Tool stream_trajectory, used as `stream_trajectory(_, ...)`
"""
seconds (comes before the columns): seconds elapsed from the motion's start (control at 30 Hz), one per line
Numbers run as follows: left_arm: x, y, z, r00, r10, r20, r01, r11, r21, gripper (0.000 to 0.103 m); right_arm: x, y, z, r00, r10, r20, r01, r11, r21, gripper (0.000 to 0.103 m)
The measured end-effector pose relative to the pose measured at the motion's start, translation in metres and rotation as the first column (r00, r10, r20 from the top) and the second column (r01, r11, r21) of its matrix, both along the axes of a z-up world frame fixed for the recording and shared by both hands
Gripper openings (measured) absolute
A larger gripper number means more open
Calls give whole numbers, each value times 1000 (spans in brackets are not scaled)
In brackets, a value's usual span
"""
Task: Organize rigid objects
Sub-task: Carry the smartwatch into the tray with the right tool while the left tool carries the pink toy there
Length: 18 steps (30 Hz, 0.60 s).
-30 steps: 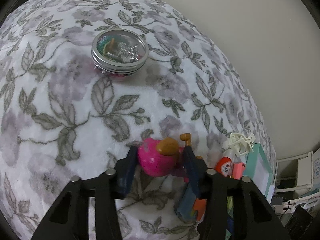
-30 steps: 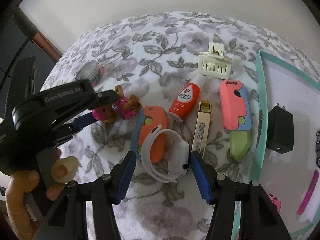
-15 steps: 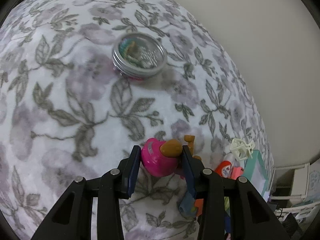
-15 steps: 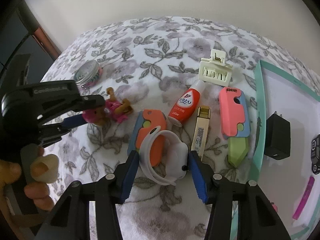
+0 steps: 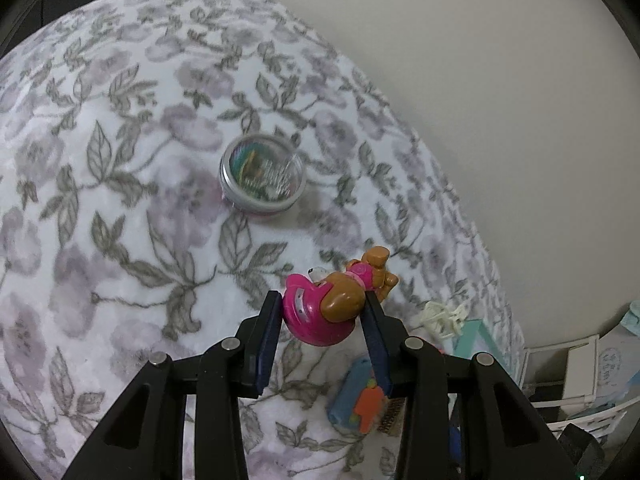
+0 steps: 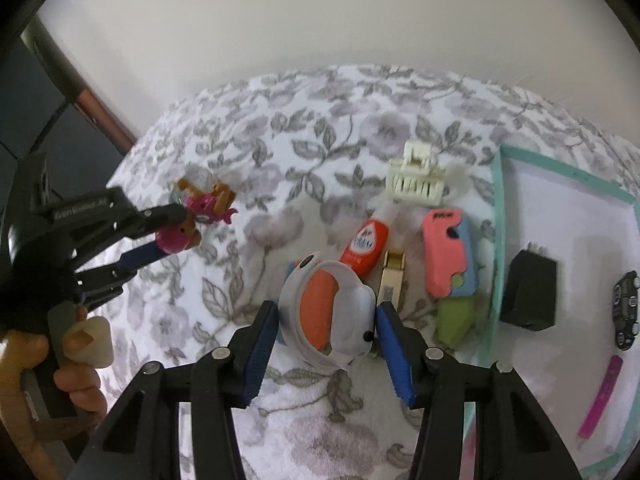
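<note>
Left wrist only: round tin (image 5: pixel 262 178) on the floral blanket (image 5: pixel 120 200).
Left gripper (image 5: pixel 320 312): fingers clamp the pink toy figure (image 5: pixel 316 312), lifted.
Right wrist only: teal-rimmed tray (image 6: pixel 498 208) with black adapter (image 6: pixel 528 290).
Right gripper (image 6: pixel 326 324): fingers grasp the white wristband (image 6: pixel 320 312), between them, raised.

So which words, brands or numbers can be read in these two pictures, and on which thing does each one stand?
"GenRobot.AI": white letters, smeared but just readable, on the body of the left tongs.
Red tube: a white label with print, too blurred to read.
Pink cutter: a dark word at its far end, too blurred to read.
Gold stick: a small code label, too small to read.
Left wrist view: nothing readable.
</note>
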<state>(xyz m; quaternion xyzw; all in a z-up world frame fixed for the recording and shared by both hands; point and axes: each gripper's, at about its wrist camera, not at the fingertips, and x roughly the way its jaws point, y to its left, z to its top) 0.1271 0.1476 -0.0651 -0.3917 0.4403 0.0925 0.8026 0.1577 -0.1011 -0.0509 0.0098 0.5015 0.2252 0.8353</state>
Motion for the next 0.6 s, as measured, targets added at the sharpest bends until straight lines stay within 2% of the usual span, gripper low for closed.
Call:
stream_trajectory(0.27,-6,-12,48,993,-28,115,28,1000,3,41,3,-37,40,994,-80,71,78,997,22,53)
stream_trajectory(0.6,-4,-65,94,963,-169,212,164,986,42,42,8,-101,74,973,-199,114,192,979,66,53)
